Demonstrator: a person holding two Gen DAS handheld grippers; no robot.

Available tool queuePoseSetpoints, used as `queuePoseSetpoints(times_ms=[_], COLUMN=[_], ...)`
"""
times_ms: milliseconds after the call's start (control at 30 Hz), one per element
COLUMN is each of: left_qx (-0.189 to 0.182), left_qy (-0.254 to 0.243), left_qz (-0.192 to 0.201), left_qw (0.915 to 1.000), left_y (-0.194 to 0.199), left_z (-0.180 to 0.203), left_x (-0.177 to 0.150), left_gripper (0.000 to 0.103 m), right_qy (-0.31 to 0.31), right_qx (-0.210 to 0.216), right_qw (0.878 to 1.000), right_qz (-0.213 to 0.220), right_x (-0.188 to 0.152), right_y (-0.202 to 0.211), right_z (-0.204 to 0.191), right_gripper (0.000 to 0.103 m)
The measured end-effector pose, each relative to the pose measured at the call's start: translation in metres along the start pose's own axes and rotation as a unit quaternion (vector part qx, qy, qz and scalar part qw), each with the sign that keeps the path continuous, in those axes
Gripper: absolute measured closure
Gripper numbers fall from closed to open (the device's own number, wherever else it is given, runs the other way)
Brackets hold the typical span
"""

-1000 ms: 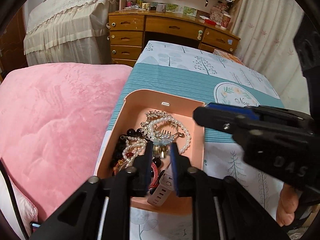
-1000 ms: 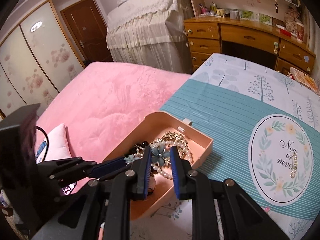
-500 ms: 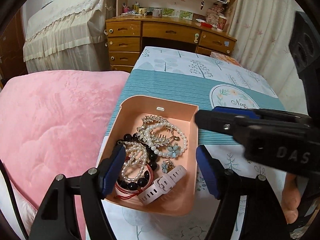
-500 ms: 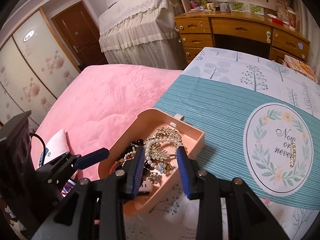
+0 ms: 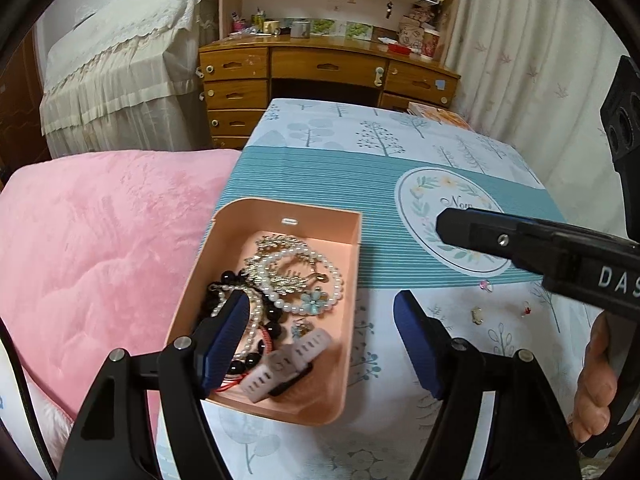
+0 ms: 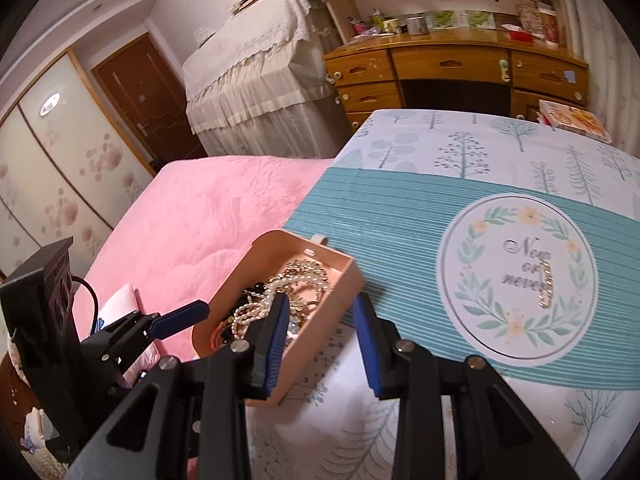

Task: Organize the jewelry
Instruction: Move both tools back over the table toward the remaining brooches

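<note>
A peach box (image 5: 320, 224) sits at the left edge of the tree-print tablecloth (image 5: 360, 136). It holds pearl bracelets (image 5: 320, 260), black beads, a gold comb, a blue flower piece and a pink watch strap (image 5: 288, 364). My left gripper (image 5: 321, 296) hovers over the box's near half, open wide with nothing between its pads. My right gripper (image 6: 320, 300) is open over the box's right wall (image 6: 320, 344) and also holds nothing. A gold chain bracelet (image 6: 546, 284) lies on the round emblem. Small loose pieces (image 5: 477, 314) lie on the cloth right of the box.
A pink blanket (image 5: 100, 248) borders the table on the left. A wooden desk with drawers (image 5: 328, 68) stands beyond the far edge, and a book (image 6: 572, 118) lies at the far right corner. A hand (image 5: 596, 380) grips the right tool.
Both grippers' jaws opened, the left very wide, and both drew back from the box. The blue flower piece and the watch strap now lie loose in the box.
</note>
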State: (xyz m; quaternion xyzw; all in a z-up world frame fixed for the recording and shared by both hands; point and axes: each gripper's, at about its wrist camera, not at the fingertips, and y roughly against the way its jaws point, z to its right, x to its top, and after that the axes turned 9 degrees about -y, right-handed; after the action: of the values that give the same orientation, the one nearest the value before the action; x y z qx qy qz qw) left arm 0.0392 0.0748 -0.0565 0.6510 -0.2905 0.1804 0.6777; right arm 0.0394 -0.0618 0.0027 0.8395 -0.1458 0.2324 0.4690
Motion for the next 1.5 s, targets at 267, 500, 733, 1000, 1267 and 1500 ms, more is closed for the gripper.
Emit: queuePoseSetpoints(times_ms=[267, 500, 733, 1000, 1267, 1500], left_qx=[-0.003, -0.005, -0.010, -0.029, -0.035, -0.053], left_qy=[-0.017, -0.033, -0.052, -0.064, -0.067, -0.082], left_qz=[0.000, 0.001, 0.000, -0.014, -0.021, -0.044], left_qw=[0.9999, 0.9994, 0.9986, 0.9974, 0.9969, 0.9942], left_y=[0.004, 0.007, 0.006, -0.004, -0.018, -0.034], left_z=[0.026, 0.050, 0.076, 0.102, 0.110, 0.116], left_x=[0.005, 0.011, 0.016, 0.019, 0.022, 0.017], left_gripper=[0.030, 0.030, 0.030, 0.030, 0.030, 0.030], right_qy=[-0.028, -0.048, -0.065, -0.069, -0.079, -0.077], right_qx=[-0.001, -0.006, -0.017, -0.038, -0.063, -0.086], right_qw=[0.999, 0.998, 0.997, 0.995, 0.994, 0.993], right_qz=[0.016, 0.034, 0.048, 0.058, 0.052, 0.020], right_x=[-0.007, -0.013, -0.018, -0.027, -0.032, -0.042], right_y=[0.023, 0.044, 0.062, 0.077, 0.084, 0.073], right_z=[0.031, 0.059, 0.087, 0.113, 0.139, 0.157], right_gripper=[0.069, 0.069, 0.069, 0.069, 0.069, 0.069])
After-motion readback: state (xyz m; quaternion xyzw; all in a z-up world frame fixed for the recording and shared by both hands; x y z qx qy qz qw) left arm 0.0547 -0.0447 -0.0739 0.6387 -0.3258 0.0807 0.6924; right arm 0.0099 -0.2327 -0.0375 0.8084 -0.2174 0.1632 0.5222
